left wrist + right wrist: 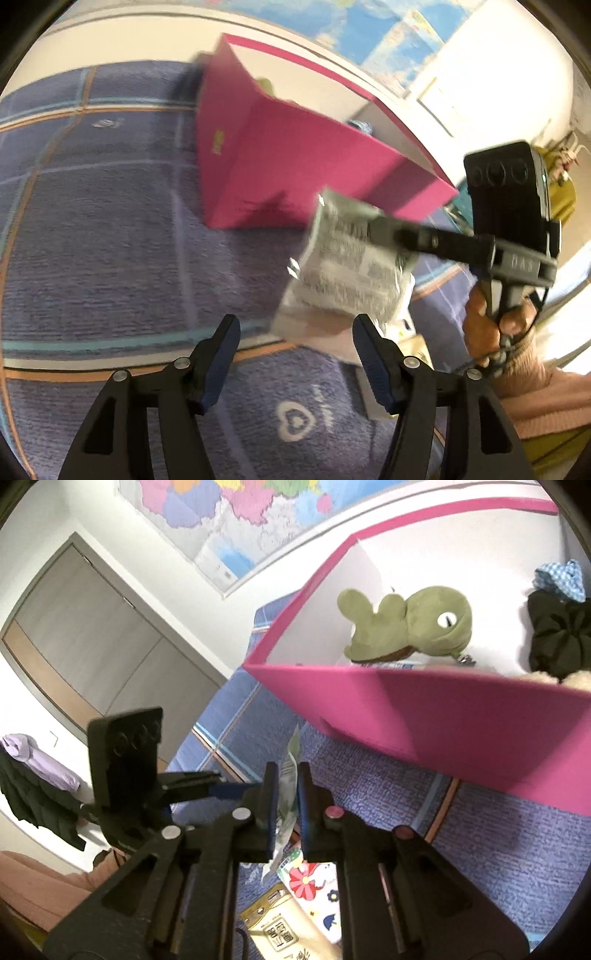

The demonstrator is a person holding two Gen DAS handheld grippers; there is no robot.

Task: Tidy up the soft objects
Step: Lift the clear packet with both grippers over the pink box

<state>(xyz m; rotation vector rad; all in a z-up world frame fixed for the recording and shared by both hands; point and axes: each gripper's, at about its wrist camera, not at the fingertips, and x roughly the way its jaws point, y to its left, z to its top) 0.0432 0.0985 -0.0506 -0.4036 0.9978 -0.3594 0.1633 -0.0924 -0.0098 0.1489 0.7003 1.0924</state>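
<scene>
The grey printed soft packet is in the air above the purple mat, pinched between the fingers of your right gripper. Your left gripper hangs nearer, jaws spread and holding nothing. Behind stands the pink cardboard box; in it lie a green plush turtle and a black scrunchie.

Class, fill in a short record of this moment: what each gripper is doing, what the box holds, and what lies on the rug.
right gripper: shut on packet, held above the rug
left gripper: open, holding nothing
pink box: green plush toy, black cloth, blue checked cloth
rug: more packets below the right gripper
</scene>
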